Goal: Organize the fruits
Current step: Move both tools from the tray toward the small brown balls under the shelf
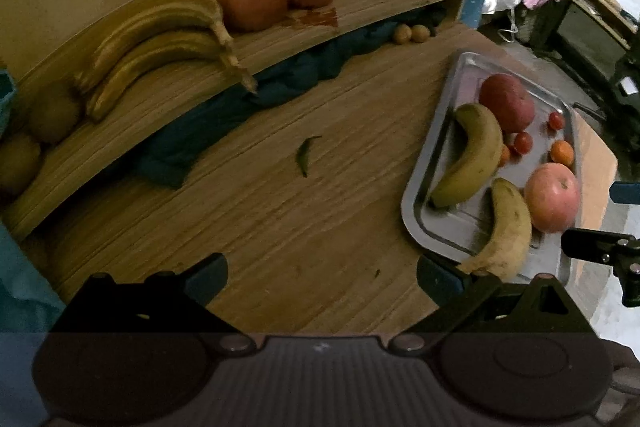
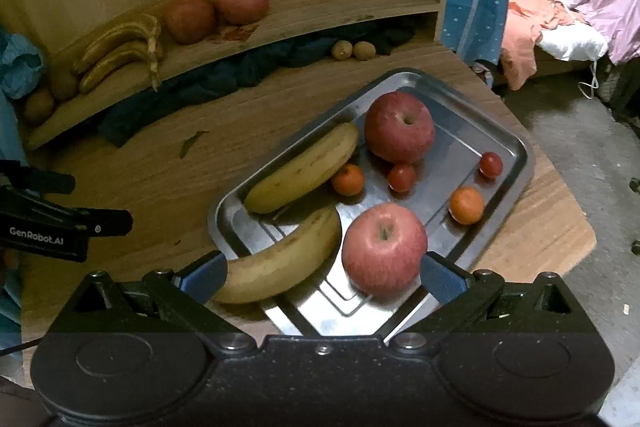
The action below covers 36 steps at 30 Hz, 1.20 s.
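While your right tool (image 2: pixel 320 277) hangs spread over the tray (image 2: pixel 516 147), left tool (image 1: pixel 322 277) gapes idle.
Centre on the near apple (image 2: pixel 384 247), then squeeze gently.

Between my left gripper (image 1: pixel 322 277) and the shelf (image 1: pixel 280 39) the table (image 1: pixel 280 211) is free, only a small leaf (image 1: pixel 305 155). The tray (image 2: pixel 516 163) is crowded with fruits.

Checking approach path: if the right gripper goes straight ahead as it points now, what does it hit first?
Likely the near apple and near banana on the tray; both sit between the open jaws of the right gripper. Depth is unclear.
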Tool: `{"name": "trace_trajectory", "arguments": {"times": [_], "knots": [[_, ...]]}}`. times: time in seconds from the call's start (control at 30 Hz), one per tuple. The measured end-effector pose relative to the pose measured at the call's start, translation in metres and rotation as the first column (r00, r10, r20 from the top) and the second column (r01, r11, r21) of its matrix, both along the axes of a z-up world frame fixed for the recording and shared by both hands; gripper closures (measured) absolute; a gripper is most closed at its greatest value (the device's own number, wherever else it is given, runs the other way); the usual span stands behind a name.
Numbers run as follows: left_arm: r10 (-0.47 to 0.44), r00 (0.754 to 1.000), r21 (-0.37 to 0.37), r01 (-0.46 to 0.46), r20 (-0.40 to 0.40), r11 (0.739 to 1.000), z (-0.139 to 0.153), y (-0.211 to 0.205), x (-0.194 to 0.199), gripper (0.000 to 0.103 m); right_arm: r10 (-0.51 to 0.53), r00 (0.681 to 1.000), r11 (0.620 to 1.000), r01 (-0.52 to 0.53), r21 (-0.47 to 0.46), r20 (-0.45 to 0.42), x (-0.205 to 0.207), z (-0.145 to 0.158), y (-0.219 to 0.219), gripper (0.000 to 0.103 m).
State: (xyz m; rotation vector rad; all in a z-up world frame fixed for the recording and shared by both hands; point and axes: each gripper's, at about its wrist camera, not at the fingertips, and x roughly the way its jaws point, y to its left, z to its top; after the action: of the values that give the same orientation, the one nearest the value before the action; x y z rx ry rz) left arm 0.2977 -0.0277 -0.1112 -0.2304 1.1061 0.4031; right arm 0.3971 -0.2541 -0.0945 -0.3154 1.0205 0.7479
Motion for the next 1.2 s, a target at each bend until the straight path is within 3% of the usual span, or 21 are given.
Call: {"name": "trace_trajectory", "arguments": {"times": [0.23,0.43,0.73,0.93,1.2], "knots": [[0.084,0.996,-0.002,-0.084,0.002,0.996,0.001,0.001,0.023,0.0,0.046,0.999,0.998,-0.047,0.048,0.017,0.024,0.002,-0.001,0.001],[0.093,0.995,-0.021,-0.092,0.037,0.995,0.001,-0.001,0.064,0.0,0.061,0.998,0.997,-0.061,0.044,0.012,0.058,-0.004,-0.01,0.001],[0.161,0.986,0.003,-0.162,0.049,0.987,-0.004,0.004,0.146,0.0,0.125,0.985,0.989,-0.133,0.058,0.122,0.134,-0.009,-0.006,0.001],[0.261,0.962,-0.02,-0.26,0.075,0.965,-0.012,0.009,0.198,0.0,0.243,0.948,0.961,-0.263,0.079,0.204,0.183,-0.015,0.017,0.001],[0.373,0.926,-0.066,-0.369,0.064,0.927,-0.031,0.015,0.239,0.0,0.405,0.888,0.904,-0.425,0.053,0.217,0.233,-0.034,0.061,0.001]]}}
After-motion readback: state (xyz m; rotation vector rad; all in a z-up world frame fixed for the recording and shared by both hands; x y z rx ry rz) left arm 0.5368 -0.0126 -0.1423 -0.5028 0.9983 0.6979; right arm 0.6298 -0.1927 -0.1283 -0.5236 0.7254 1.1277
